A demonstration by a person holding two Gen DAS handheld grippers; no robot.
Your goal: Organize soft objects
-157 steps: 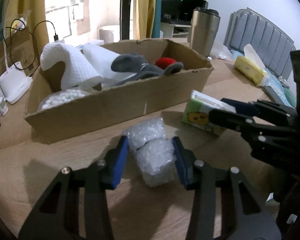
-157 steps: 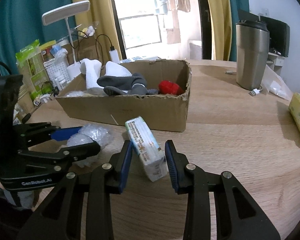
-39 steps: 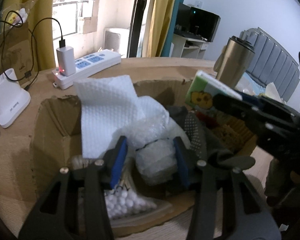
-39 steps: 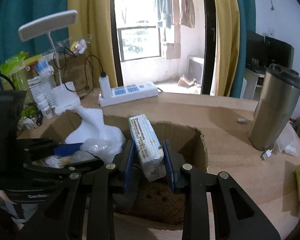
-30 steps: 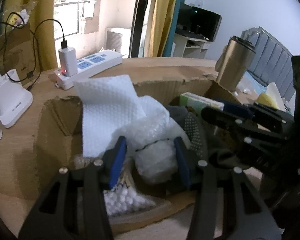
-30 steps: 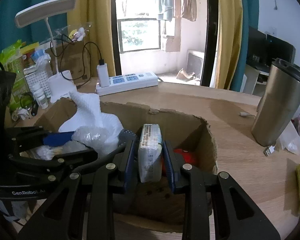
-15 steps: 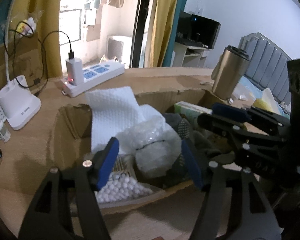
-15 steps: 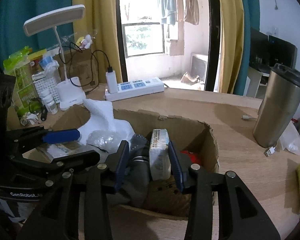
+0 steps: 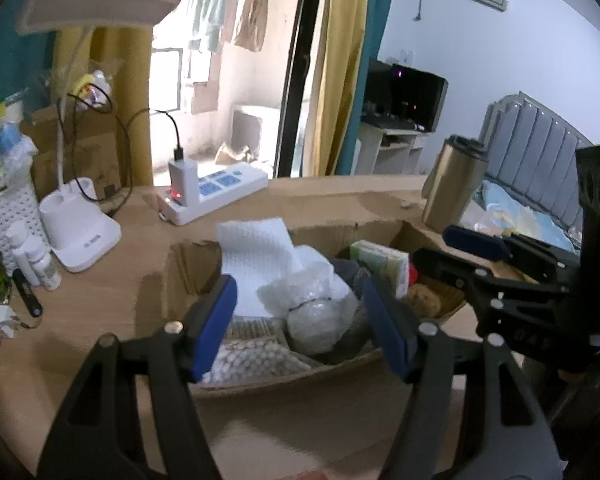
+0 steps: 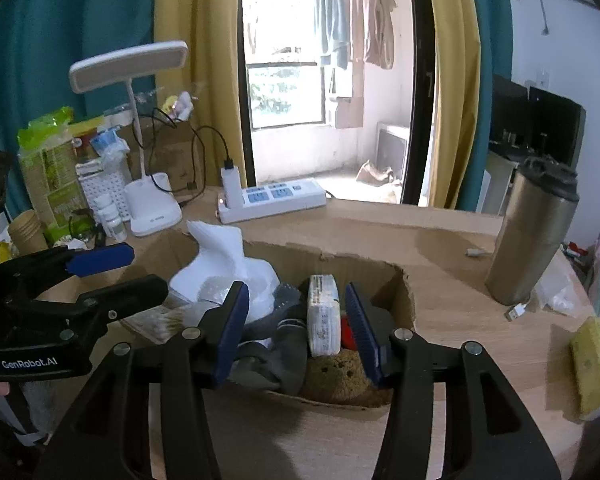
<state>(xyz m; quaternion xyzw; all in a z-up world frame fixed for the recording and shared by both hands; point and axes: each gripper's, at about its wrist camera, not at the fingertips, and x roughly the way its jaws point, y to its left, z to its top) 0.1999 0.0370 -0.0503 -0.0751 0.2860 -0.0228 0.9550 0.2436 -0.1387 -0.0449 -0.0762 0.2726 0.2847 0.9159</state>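
Clear crinkly bubble-wrap bundle (image 9: 320,320) lies boxed between my spread, empty left fingers (image 9: 216,320); right fingers (image 10: 360,326), equally wide, flank the upright tissue pack (image 10: 322,316), which may topple if clipped.

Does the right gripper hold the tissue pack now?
No, the right gripper is open, and the tissue pack stands free between its fingers inside the box.

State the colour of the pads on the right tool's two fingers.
Blue pads on black arms, clearest in the right wrist view, where the right tool hangs open over the cardboard box.
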